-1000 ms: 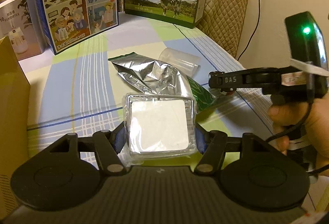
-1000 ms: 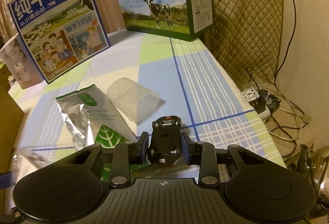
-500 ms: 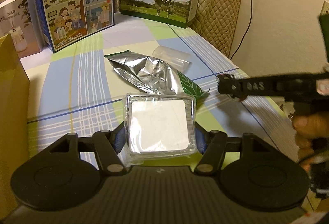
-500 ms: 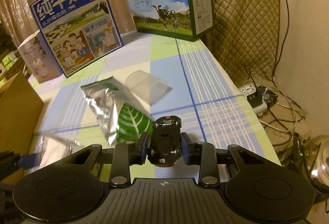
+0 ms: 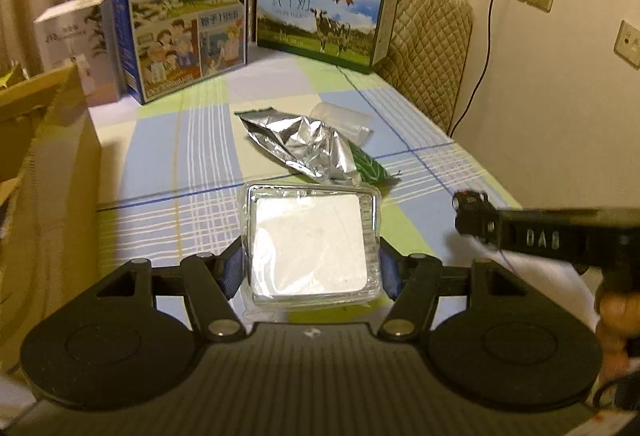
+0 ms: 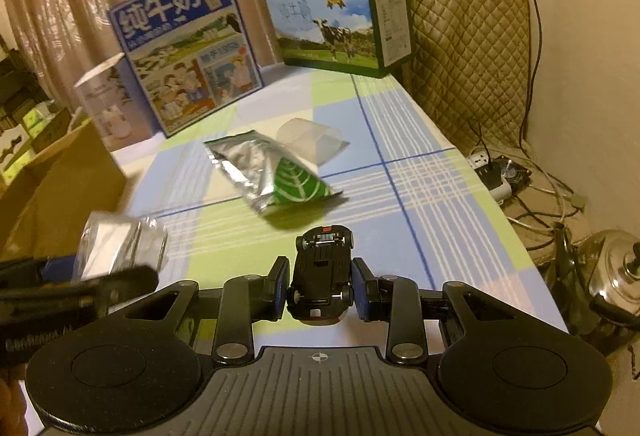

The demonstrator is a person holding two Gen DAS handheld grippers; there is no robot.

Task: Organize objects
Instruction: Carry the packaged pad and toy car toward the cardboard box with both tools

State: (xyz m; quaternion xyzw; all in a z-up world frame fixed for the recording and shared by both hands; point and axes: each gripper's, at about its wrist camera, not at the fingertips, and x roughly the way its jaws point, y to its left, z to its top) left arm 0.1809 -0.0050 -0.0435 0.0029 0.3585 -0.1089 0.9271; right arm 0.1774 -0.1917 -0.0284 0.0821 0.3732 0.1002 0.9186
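Two grippers are loaded, both raised above the checked tablecloth (image 5: 160,156). Your left gripper (image 5: 310,268) clamps a clear plastic box (image 5: 312,244) with a white, unreadable face; your right gripper (image 6: 320,286) pinches a black toy car (image 6: 322,272), underside up. Blur hides each gripper's far tip in the other's view. A foil pouch (image 6: 266,172) and clear cup (image 6: 310,138) lie mid-table, open cloth around them. A cardboard box (image 5: 48,176) walls the left edge.

- Right gripper (image 5: 472,214) motion-blurred, cut off at right edge in left view.
- Clear cup (image 5: 344,118) partly hidden behind foil pouch (image 5: 304,146).
- Cardboard box (image 6: 60,180) cropped at left.
- Small print on milk cartons (image 6: 188,52) unreadable.
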